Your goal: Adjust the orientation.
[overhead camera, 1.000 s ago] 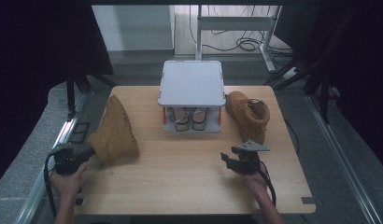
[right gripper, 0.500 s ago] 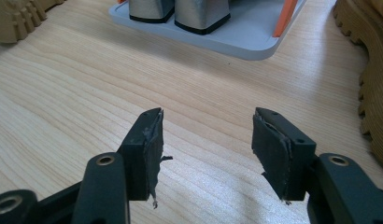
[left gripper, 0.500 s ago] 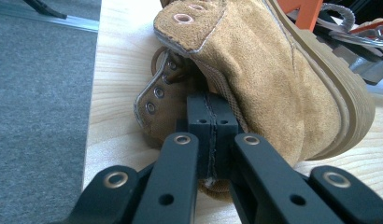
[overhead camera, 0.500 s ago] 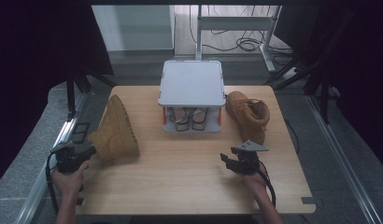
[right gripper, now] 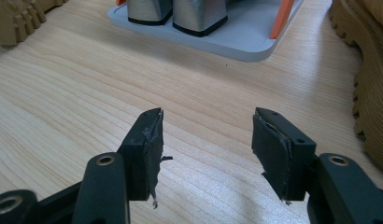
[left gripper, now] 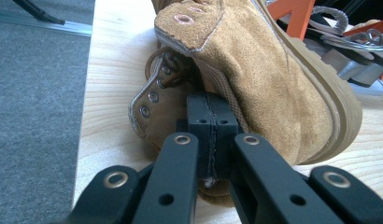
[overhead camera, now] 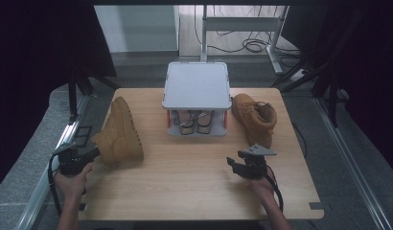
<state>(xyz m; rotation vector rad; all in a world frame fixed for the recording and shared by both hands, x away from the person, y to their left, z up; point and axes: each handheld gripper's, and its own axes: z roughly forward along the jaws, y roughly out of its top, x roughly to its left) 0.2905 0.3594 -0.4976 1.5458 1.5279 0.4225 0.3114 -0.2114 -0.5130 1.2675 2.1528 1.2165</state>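
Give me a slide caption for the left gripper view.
Left gripper, jaws shut on the collar of a tan suede boot lying on its side on the wooden table.

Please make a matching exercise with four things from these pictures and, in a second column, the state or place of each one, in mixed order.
Things:
1. left hand-held gripper
2. right hand-held gripper
3. left boot
4. right boot

States:
A. upright, right of the grey rack
B. jaws apart over bare table
C. on its side, sole facing right
D. shut on the boot's collar

Pairs: 1-D, 2-B, 3-C, 4-A
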